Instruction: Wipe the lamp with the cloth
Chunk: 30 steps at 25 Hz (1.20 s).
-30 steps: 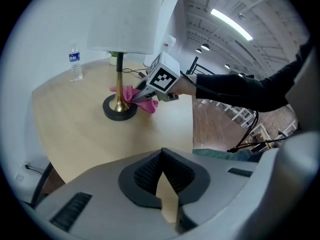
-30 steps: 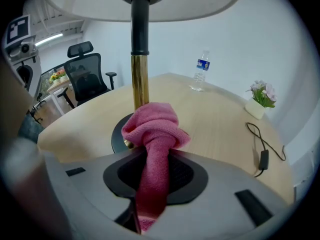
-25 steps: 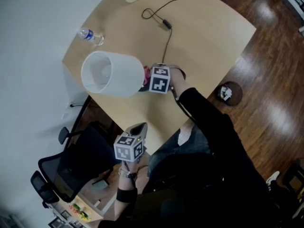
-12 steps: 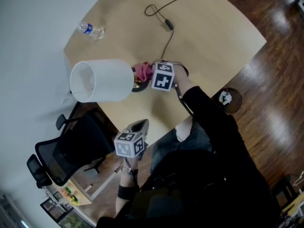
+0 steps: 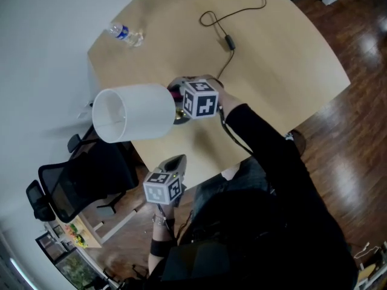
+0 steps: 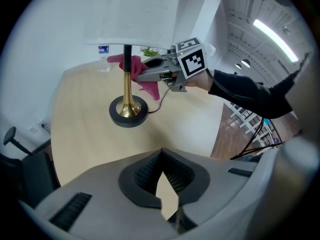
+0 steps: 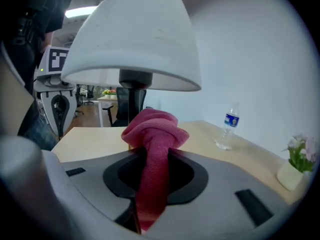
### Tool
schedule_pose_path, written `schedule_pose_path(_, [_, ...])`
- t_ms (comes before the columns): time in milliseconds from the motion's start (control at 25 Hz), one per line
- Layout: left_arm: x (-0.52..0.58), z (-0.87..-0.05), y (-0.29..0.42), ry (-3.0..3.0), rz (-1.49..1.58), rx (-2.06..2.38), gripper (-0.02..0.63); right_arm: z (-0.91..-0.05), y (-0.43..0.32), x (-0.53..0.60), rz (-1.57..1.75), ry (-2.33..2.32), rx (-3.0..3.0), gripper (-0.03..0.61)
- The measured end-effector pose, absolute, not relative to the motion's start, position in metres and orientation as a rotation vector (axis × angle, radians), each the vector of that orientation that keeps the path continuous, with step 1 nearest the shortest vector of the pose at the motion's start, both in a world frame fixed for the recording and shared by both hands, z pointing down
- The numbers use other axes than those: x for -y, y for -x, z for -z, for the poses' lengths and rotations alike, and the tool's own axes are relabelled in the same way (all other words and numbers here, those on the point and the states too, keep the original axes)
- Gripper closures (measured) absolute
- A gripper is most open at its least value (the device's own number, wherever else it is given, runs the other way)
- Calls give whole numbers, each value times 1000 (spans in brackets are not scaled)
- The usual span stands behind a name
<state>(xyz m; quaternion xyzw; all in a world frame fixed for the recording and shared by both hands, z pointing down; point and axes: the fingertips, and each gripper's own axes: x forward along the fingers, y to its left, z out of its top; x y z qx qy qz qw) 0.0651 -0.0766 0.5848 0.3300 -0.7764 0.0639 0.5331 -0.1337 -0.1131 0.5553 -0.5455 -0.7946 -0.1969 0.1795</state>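
The lamp has a white shade point(image 5: 133, 112), a brass stem point(image 6: 128, 86) and a dark round base point(image 6: 128, 115), and stands near the table's point(image 5: 284, 59) front-left edge. My right gripper point(image 5: 181, 95) is shut on the pink cloth point(image 7: 152, 134). It holds the bunched cloth point(image 6: 134, 64) against the stem, just below the shade point(image 7: 132, 39). My left gripper point(image 5: 175, 162) hangs off the table's near edge, a little way short of the lamp. Its jaws meet at the tips with nothing between them.
A water bottle point(image 5: 128, 35) lies at the table's far left, and the lamp's cable point(image 5: 227, 38) runs across the top. A flower pot point(image 7: 295, 166) sits at the far edge. An office chair point(image 5: 78, 180) stands beside the table, left of my left gripper.
My right gripper has risen with the cloth from near the lamp's base up the stem towards the shade, rolling as it went. The left gripper stays off the table's near edge.
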Motion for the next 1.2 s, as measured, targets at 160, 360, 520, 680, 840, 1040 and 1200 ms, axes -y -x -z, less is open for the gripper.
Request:
schedule_pose_path(160, [70, -589, -59, -713, -109, 1872, 618, -562, 128, 96, 614, 1682, 2156, 479])
schedule_pose_path(360, [75, -594, -56, -678, -87, 1871, 618, -589, 125, 96, 624, 1689, 2041, 479])
schedule_pose_path(520, [88, -595, -54, -684, -93, 1869, 618, -605, 125, 99, 627, 1656, 2000, 479])
schedule_pose_path(680, [94, -594, -55, -691, -101, 1869, 618, -609, 128, 102, 717, 1601, 1976, 479])
schedule_pose_path(840, [96, -595, -58, -694, -107, 1867, 618, -630, 128, 116, 852, 1479, 1912, 479])
schedule_pose_path(1040, [93, -592, -60, -715, -125, 1866, 618, -635, 130, 142, 934, 1267, 1893, 479])
schedule_pose_path(1200, [85, -591, -59, -749, -139, 1858, 618, -641, 131, 169, 948, 1054, 1897, 479])
